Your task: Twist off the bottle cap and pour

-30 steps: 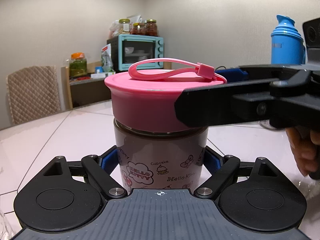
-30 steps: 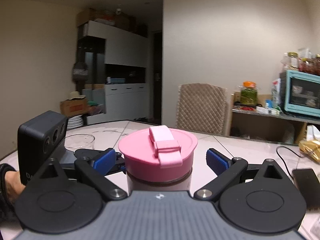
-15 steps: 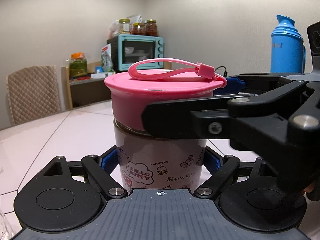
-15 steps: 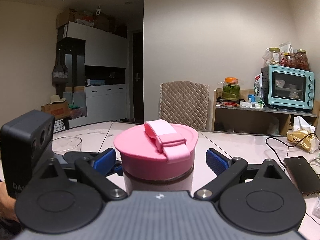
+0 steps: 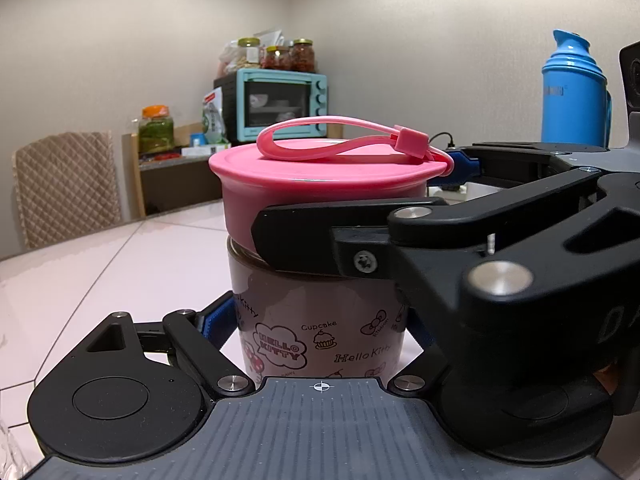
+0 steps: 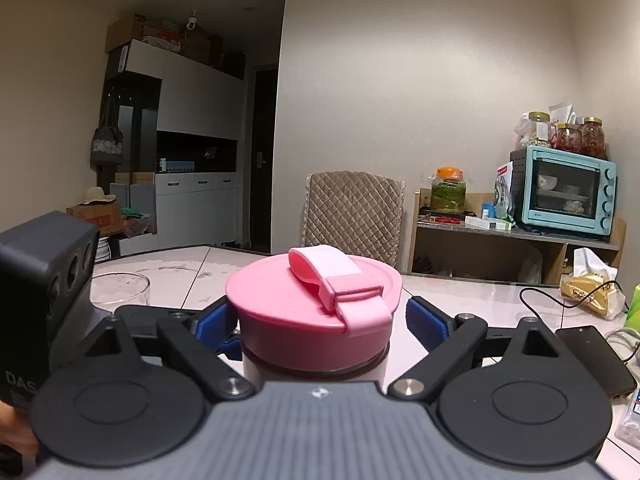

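A brown printed bottle point(image 5: 320, 320) with a wide pink cap point(image 5: 320, 188) and a pink strap stands on the pale table point(image 5: 100, 272). My left gripper point(image 5: 316, 316) is shut on the bottle's body, low down. My right gripper point(image 6: 320, 316) reaches in from the right at cap height, its jaws closing around the pink cap point(image 6: 304, 312). Its left pad sits at the cap's edge, and a gap shows between the cap and the right pad. In the left wrist view one of its black fingers point(image 5: 304, 236) crosses the cap's lower rim.
An empty clear glass point(image 6: 120, 294) stands on the table to the left of the bottle. A dark phone point(image 6: 596, 360) with a cable and a yellow packet point(image 6: 588, 288) lie at the right. A blue thermos point(image 5: 574, 92) stands behind. A quilted chair point(image 6: 352, 212) is at the far edge.
My right gripper has slid further in around the cap and dropped a little, and its jaws have narrowed toward the cap. The left gripper and the bottle have stayed put.
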{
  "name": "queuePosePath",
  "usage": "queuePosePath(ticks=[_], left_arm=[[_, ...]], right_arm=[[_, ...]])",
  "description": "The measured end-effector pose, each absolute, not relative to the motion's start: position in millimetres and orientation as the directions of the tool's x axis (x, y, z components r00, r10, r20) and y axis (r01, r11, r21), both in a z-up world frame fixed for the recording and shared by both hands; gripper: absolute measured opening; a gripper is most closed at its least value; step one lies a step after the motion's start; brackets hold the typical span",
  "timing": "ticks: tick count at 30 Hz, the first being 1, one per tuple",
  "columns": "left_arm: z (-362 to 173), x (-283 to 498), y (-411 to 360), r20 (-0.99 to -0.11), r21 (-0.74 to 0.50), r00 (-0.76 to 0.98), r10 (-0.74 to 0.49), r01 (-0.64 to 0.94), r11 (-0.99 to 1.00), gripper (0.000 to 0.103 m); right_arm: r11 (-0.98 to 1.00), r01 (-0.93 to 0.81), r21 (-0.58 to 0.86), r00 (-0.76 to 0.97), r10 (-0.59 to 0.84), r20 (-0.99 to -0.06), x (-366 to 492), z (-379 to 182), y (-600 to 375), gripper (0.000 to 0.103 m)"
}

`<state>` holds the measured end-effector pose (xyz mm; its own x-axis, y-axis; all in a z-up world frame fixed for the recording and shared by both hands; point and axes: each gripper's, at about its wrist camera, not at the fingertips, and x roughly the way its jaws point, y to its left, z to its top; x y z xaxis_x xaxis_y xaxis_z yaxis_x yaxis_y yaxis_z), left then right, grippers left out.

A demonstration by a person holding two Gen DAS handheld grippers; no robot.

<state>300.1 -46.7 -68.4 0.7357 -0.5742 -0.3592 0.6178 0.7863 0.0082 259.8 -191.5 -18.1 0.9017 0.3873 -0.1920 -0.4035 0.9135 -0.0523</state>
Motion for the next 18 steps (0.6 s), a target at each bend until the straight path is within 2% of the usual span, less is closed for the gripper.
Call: queuePosePath(ticks=[2, 12, 18], left_arm=[[-68.4, 300.0, -46.7, -0.359, 0.008, 0.736, -0.574, 0.618, 0.786, 0.09], [-68.6, 299.7, -46.6, -0.359, 0.008, 0.735, -0.575, 0.618, 0.786, 0.09], [-68.6, 300.0, -46.2, -0.359, 0.008, 0.735, -0.575, 0.618, 0.786, 0.09]], right_arm=[[0.913, -0.405, -0.054, 0.901, 0.387, -0.197, 260.3, -18.8, -189.1, 0.086], [0.895, -0.443, -0.055, 0.882, 0.424, -0.208, 258.0, -18.5, -192.8, 0.085], [0.83, -0.557, -0.03, 0.813, 0.538, -0.223, 272.4, -14.4, -211.8, 0.085]])
